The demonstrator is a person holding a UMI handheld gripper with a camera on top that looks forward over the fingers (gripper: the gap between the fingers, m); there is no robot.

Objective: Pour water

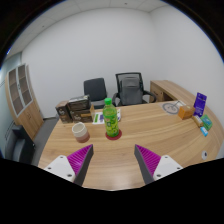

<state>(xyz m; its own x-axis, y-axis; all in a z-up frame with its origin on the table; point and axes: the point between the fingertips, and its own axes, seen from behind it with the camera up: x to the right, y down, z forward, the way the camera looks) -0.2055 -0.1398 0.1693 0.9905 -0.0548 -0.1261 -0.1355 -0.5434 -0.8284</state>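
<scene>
Gripper view: green bottle [112, 118] beyond open hand-held gripper [113, 160].

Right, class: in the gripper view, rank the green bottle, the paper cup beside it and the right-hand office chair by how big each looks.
1. Office chair, largest, though farthest away.
2. Green bottle.
3. Paper cup, smallest.
The open gripper holds nothing.

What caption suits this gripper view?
Open tool faces a green plastic bottle and a small cup on a wooden table.
</scene>
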